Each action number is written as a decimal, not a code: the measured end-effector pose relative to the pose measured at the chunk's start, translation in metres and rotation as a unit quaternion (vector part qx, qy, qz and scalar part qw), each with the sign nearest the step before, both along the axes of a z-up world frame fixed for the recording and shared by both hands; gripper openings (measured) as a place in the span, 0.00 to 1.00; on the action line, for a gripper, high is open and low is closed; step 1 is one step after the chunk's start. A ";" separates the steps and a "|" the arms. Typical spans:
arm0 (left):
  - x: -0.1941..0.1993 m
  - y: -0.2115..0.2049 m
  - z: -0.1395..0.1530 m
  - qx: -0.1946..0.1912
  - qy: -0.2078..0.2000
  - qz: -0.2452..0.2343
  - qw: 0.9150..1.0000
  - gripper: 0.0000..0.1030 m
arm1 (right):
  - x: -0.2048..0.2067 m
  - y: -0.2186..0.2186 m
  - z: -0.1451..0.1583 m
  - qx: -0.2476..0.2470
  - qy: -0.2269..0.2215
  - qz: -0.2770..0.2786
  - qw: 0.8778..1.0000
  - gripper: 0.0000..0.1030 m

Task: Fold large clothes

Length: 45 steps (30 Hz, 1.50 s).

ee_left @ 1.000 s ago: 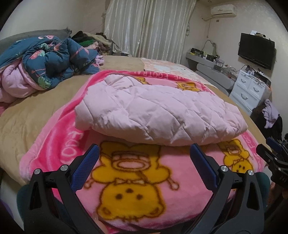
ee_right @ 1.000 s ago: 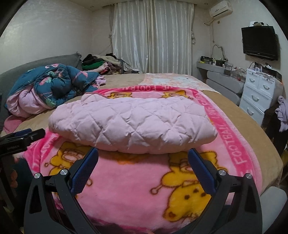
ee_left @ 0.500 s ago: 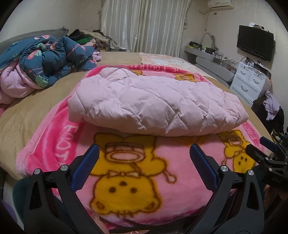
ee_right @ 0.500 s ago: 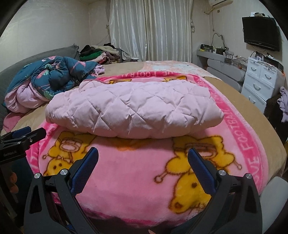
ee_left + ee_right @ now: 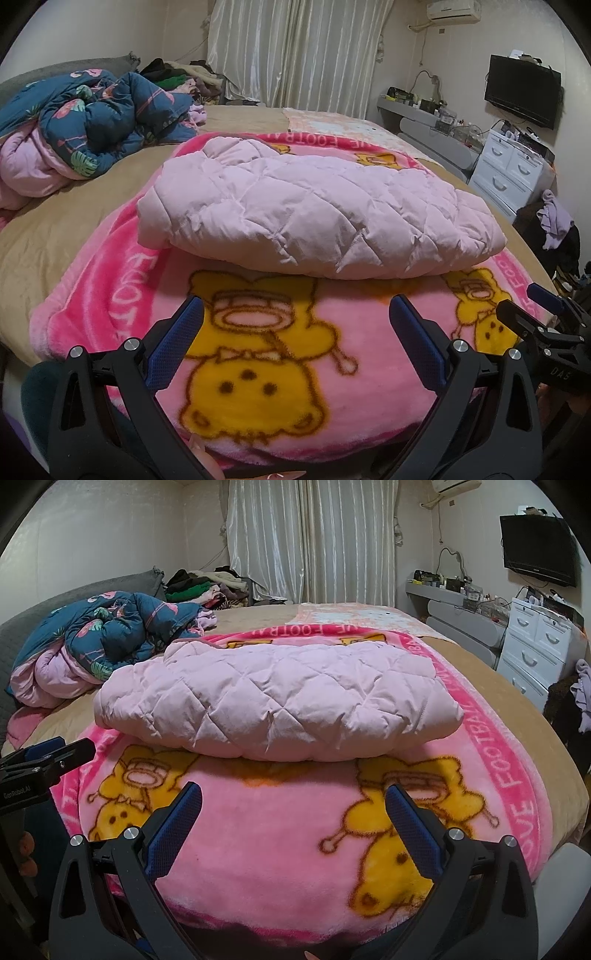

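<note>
A large bed (image 5: 55,229) with a tan sheet fills both views, and spread over its near end is a bright pink fleece blanket (image 5: 280,354) printed with yellow cartoon bears and the word FOOTBALL along its border. On the middle of that blanket lies the task's garment, a pale pink quilted jacket (image 5: 317,218), folded into a thick, puffy oblong with its long side running left to right. Over the last second both cameras have drifted a little closer and higher, so the jacket sits lower and larger in frame, but the bundle itself keeps the same shape and place; this suggests the fold is essentially finished and the hands are only hovering, perhaps sizing up a further fold or a lift. The left gripper (image 5: 291,328) hangs above the blanket's near edge with its blue-padded fingers spread wide, holding nothing, well short of the jacket. The right gripper (image 5: 293,806) is likewise released and empty, just to its right. At far left a crumpled navy floral duvet (image 5: 99,122) is heaped on the sheet. The left view alone shows the jacket's left end, where a flat hem or cuff pokes out, and the other tool at its right edge. The right view alone shows the jacket's rounded right end and the blanket's full right border lettering.
</note>
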State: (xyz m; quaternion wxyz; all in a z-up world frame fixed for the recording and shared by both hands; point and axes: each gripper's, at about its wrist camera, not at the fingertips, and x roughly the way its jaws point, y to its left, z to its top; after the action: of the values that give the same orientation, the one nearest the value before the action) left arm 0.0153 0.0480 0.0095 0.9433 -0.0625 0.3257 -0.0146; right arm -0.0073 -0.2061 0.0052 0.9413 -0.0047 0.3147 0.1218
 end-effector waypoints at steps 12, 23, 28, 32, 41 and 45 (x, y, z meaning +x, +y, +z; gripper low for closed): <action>-0.001 0.001 -0.001 -0.002 0.000 0.000 1.000 0.91 | 0.000 0.001 0.000 -0.001 0.000 0.001 1.000 0.96; -0.002 0.002 0.001 0.000 0.000 0.002 1.000 0.91 | 0.000 0.001 0.000 0.000 -0.001 0.002 1.000 0.96; -0.003 0.003 0.002 -0.001 0.000 0.001 1.000 0.91 | 0.000 0.001 0.000 -0.001 0.000 0.003 1.000 0.96; -0.003 0.002 0.001 0.000 -0.001 0.002 1.000 0.91 | -0.001 0.001 0.000 -0.001 -0.001 0.002 1.000 0.96; -0.003 0.002 0.003 0.002 -0.002 0.000 1.000 0.91 | -0.001 0.002 0.000 -0.004 -0.002 0.003 1.000 0.96; -0.003 0.002 0.004 0.002 -0.002 -0.001 1.000 0.91 | -0.001 0.002 -0.001 -0.004 -0.002 0.003 1.000 0.96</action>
State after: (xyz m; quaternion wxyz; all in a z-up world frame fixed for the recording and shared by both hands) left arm 0.0121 0.0501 0.0134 0.9439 -0.0605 0.3243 -0.0147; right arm -0.0079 -0.2044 0.0046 0.9415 -0.0094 0.3136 0.1229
